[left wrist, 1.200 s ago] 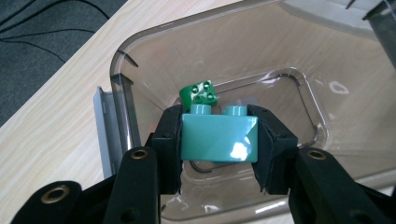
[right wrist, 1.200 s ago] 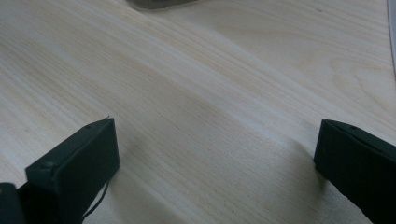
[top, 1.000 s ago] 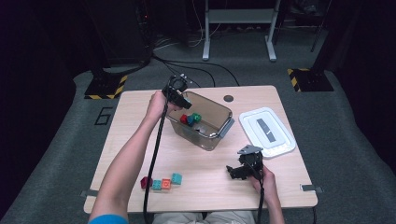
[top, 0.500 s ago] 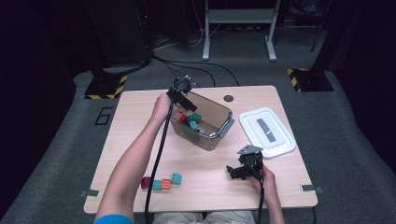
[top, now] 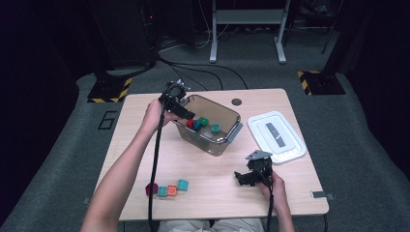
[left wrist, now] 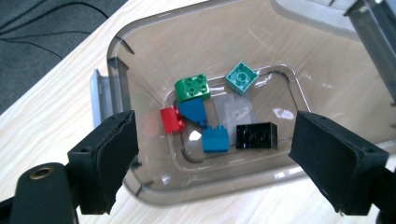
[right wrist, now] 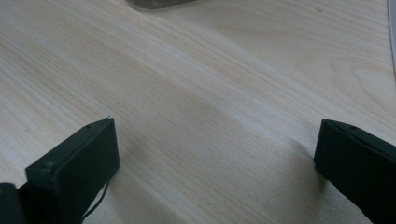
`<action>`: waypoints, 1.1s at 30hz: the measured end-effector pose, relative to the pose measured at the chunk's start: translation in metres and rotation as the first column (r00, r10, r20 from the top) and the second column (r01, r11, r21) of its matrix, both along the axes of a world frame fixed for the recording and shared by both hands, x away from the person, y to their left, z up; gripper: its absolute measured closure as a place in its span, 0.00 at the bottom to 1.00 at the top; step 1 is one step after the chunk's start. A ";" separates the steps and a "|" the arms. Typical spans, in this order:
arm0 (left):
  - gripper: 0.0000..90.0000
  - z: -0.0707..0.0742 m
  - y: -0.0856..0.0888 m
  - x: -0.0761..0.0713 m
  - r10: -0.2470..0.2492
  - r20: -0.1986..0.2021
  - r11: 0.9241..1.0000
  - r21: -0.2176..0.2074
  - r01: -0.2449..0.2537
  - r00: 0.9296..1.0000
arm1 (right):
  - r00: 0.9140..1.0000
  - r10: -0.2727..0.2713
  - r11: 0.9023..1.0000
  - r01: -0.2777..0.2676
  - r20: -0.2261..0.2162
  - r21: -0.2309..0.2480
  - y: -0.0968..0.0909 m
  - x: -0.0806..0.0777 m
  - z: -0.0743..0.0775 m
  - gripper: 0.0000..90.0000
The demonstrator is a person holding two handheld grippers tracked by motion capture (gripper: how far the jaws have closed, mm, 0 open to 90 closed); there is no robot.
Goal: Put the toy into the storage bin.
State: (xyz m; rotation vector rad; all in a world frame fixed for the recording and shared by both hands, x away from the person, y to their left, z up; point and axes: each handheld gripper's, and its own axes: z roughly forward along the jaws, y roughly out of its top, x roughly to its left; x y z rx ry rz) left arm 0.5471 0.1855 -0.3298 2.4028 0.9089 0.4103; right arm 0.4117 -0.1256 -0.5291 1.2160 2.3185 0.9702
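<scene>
Two tools: both with jaws spread and nothing held.
Tabletop point(top: 208, 193): light wood; carries everything below.
Bin point(top: 227, 140): clear grey tub just past the tabletop's centre, toward 12 o'clock; lid off.
Lid point(top: 285, 150): white, flat on the tabletop at 3 o'clock of the bin, just beside it.
Left tool point(top: 180, 110): held over the bin's 9 o'clock rim, pointing down into it; its jaws have just been opening and now stand wide, nothing between the pads.
Right tool point(top: 243, 178): at 5 o'clock of the bin, near the tabletop's front edge; jaws wide apart over bare wood, empty.
Bricks in the bin: in the left gripper view, green brick point(left wrist: 192, 87), teal brick point(left wrist: 241, 78), red brick point(left wrist: 172, 120), two blue bricks point(left wrist: 215, 139) and a black brick point(left wrist: 256, 136) lie loose on the bin's floor.
Bricks on the tabletop: dark red piece point(top: 152, 189), orange brick point(top: 170, 191) and teal block point(top: 183, 185) in a touching row at 7 o'clock of the bin, well apart from it.
</scene>
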 end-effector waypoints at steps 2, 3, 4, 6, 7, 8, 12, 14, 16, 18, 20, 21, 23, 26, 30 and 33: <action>0.16 0.002 0.005 -0.007 -0.006 0.008 1.000 0.004 0.006 1.000 | 1.000 -0.001 1.000 0.001 0.000 0.000 0.000 0.000 0.000 0.00; 0.16 0.003 0.006 -0.009 -0.010 0.013 1.000 0.011 0.010 1.000 | 1.000 0.000 1.000 0.000 0.000 0.000 0.000 0.000 0.000 0.00; 0.16 0.004 0.009 -0.014 -0.013 0.013 1.000 0.007 0.013 1.000 | 1.000 0.000 1.000 0.000 0.000 0.000 0.000 0.000 0.000 0.00; 0.16 0.004 0.014 -0.020 -0.015 0.024 1.000 0.006 0.015 1.000 | 1.000 0.000 1.000 0.000 0.000 0.000 0.000 0.000 0.000 0.00; 0.16 0.004 0.015 -0.022 -0.017 0.025 1.000 0.007 0.017 1.000 | 1.000 0.000 1.000 0.000 0.000 0.000 0.000 0.000 0.000 0.00; 0.16 0.003 0.018 -0.025 -0.018 0.028 1.000 0.011 0.017 0.999 | 1.000 0.000 1.000 0.000 0.000 0.000 0.000 0.000 0.000 0.00; 0.15 0.001 0.025 -0.033 -0.015 0.031 1.000 0.007 0.015 0.999 | 1.000 0.000 1.000 0.000 0.000 0.000 0.000 0.000 0.000 0.00; 0.15 -0.001 0.030 -0.038 -0.015 0.032 1.000 0.006 0.015 0.999 | 1.000 0.000 1.000 0.000 0.000 0.000 0.000 0.000 0.000 0.00; 0.15 -0.002 0.031 -0.040 -0.014 0.033 1.000 0.003 0.014 0.999 | 1.000 0.000 1.000 0.000 0.000 0.000 0.000 0.000 0.000 0.00; 0.15 -0.005 0.039 -0.047 -0.010 0.033 1.000 0.001 0.010 0.999 | 1.000 0.000 1.000 0.000 0.000 0.000 0.000 0.000 0.000 0.00; 0.15 -0.008 0.043 -0.050 -0.004 0.030 1.000 -0.001 0.004 1.000 | 1.000 0.000 1.000 0.000 0.000 0.000 0.000 0.000 0.000 0.00; 0.15 -0.009 0.045 -0.052 -0.003 0.029 1.000 -0.001 0.003 1.000 | 1.000 0.000 1.000 0.000 0.000 0.000 0.000 0.000 0.000 0.00; 0.15 -0.013 0.049 -0.057 0.007 0.026 1.000 -0.009 -0.006 1.000 | 1.000 0.000 1.000 0.000 0.000 0.000 0.000 0.000 0.000 0.00; 0.15 -0.018 0.056 -0.063 0.014 0.023 1.000 -0.005 -0.014 1.000 | 1.000 0.000 1.000 0.000 0.000 0.000 0.000 0.000 0.000 0.00; 0.15 -0.025 0.065 -0.070 0.024 0.019 1.000 -0.014 -0.024 1.000 | 1.000 -0.001 1.000 0.001 0.000 0.000 0.000 0.000 0.000 0.00; 0.15 -0.032 0.071 -0.077 0.036 0.010 0.999 -0.022 -0.035 0.999 | 1.000 -0.002 1.000 0.002 0.001 0.000 0.000 0.000 0.000 0.00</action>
